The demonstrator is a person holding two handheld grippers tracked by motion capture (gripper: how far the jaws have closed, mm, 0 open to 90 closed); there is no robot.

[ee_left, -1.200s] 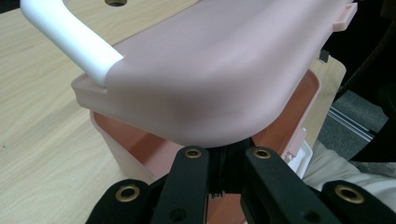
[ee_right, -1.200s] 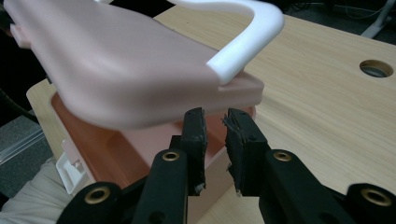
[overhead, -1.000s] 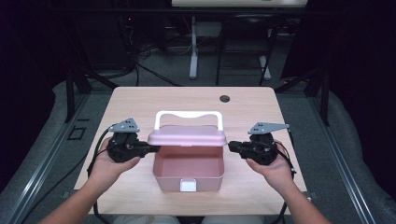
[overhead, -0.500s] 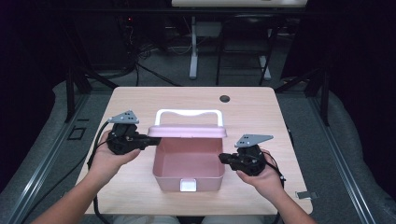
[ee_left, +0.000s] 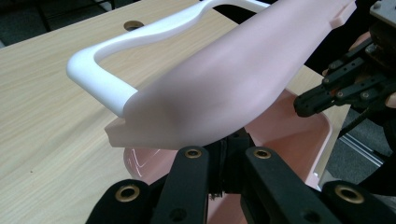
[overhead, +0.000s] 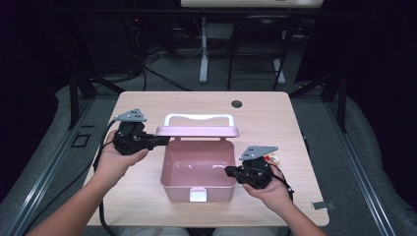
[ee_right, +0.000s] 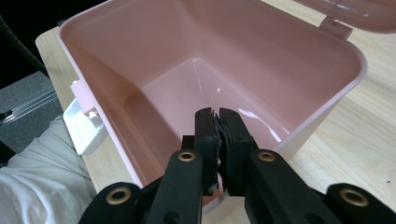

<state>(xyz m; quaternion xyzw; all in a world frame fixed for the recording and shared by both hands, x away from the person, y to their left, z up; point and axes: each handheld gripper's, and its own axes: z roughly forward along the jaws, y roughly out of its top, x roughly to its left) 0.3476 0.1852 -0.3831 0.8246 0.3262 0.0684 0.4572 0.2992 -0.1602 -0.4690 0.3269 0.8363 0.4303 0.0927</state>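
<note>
A pink plastic box [overhead: 198, 172] stands open near the middle of the table [overhead: 147, 105], a little toward the near edge, its lid [overhead: 197, 131] raised along the far side with a white handle [overhead: 198, 119] standing up behind it. The left gripper [overhead: 160, 140] has its jaws clenched on the left end of the lid; in the left gripper view the lid's underside [ee_left: 219, 88] lies right over the jaws. The right gripper [overhead: 231, 171] hangs at the box's right wall with its jaws pressed together on nothing, and its own view looks past them into the bare inside [ee_right: 205, 88]. A white latch [overhead: 198, 195] sits on the near wall. The box looks light and thin-walled, stiff enough to keep its shape but smooth and glossy, so it would likely slide on the wood if pushed from one side only. The lid probably swings freely on its hinge and could drop if let go. The lid's edge and the sturdier handle seem the safest grips, with the rim to steady the body.
</note>
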